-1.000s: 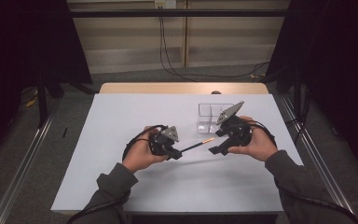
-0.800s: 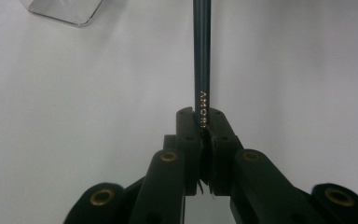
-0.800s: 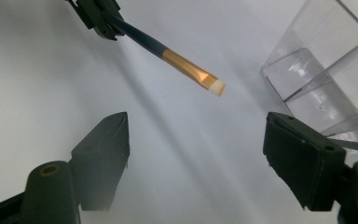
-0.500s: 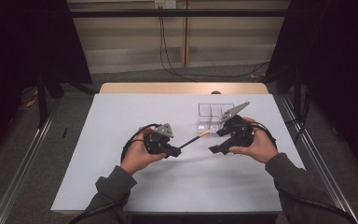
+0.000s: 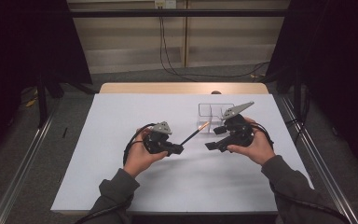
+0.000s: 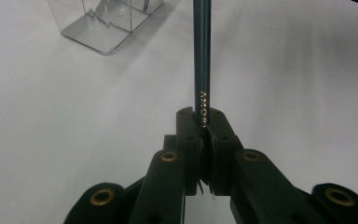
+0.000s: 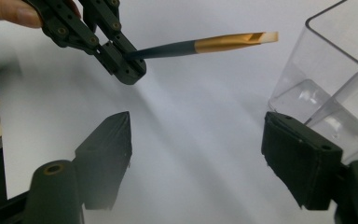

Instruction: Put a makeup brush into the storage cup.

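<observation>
1. Pencil (image 5: 195,134), dark-barrelled with a gold ferrule and pale end, juts from the left gripper (image 5: 176,149) toward the clear plastic container (image 5: 213,111), its far end just short of the container's near wall in the high view.
2. Left gripper's jaws are clamped together on the pencil's lower barrel; in the left gripper view the pencil (image 6: 202,60) rises straight from the closed pads, gold lettering just above the grip, with the container (image 6: 107,23) up and to the left of it.
3. Right gripper (image 5: 213,144) sits just in front of the container, held in the person's right hand (image 5: 256,147); its jaws stand apart with nothing between them, having just closed slightly.
4. Seen from the right gripper view, the pencil (image 7: 200,45) hangs level above the white tabletop (image 7: 182,140), left of the container (image 7: 335,79), gripped at its dark end by the left gripper (image 7: 127,65).
5. Left hand (image 5: 140,156) holds its gripper well to the left of the container, above the table (image 5: 121,116); the pencil is clear of the surface.
6. Container's partitioned compartments look empty.
</observation>
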A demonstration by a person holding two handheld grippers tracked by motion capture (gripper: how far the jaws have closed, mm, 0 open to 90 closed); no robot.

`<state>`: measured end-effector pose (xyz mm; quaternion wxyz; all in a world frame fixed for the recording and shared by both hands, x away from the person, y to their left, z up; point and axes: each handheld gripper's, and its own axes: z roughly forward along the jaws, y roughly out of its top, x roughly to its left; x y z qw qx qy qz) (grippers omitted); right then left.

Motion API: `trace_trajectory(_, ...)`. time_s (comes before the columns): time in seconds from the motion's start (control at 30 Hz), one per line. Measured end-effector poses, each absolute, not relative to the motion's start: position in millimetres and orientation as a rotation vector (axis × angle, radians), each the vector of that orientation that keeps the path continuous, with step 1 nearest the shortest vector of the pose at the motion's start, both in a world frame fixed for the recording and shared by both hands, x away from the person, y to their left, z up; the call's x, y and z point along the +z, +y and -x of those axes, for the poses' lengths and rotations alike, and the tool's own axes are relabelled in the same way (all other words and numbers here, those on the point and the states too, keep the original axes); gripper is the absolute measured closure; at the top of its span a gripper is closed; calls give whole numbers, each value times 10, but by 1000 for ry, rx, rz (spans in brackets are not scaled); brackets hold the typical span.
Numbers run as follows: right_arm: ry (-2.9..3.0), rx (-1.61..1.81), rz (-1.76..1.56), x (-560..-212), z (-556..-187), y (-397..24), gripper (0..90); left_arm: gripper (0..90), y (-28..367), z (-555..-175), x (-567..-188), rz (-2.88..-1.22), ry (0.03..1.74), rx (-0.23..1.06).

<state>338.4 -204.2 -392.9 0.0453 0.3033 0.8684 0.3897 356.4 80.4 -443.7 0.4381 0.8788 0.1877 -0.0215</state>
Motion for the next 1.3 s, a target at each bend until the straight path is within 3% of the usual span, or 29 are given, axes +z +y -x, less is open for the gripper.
trace_trajectory(1.3, 2548, 1355, -935, -3873, -3354, -2009, 266, 858, 757, -3502, -4472, -1885, 594, -42)
